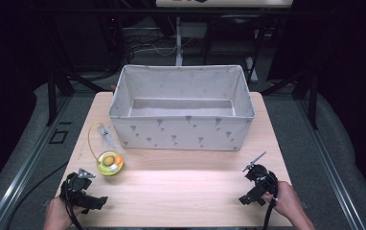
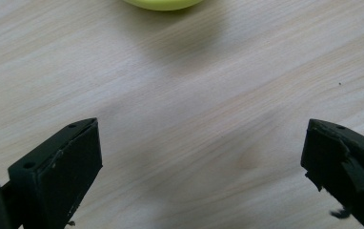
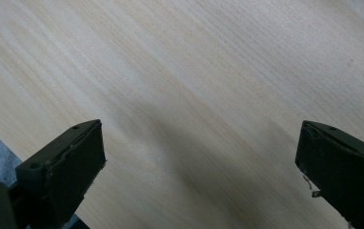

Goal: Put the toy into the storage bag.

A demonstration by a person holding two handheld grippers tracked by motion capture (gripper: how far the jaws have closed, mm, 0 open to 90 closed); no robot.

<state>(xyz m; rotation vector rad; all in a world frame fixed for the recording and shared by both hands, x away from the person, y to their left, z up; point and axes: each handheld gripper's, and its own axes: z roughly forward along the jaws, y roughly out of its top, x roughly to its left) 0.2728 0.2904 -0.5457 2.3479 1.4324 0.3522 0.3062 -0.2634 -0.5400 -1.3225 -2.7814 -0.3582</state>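
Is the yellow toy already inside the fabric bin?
No, the yellow toy sits on the table in front of the fabric bin.

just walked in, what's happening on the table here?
Nothing is being handled yet. A person holds a tool in each hand near the front edge of the wooden table: the left tool and the right tool, both with jaws wide open and empty. A small yellow-green round toy with a cord lies just ahead of the left tool. A grey fabric bin stands open at the back, apparently empty.
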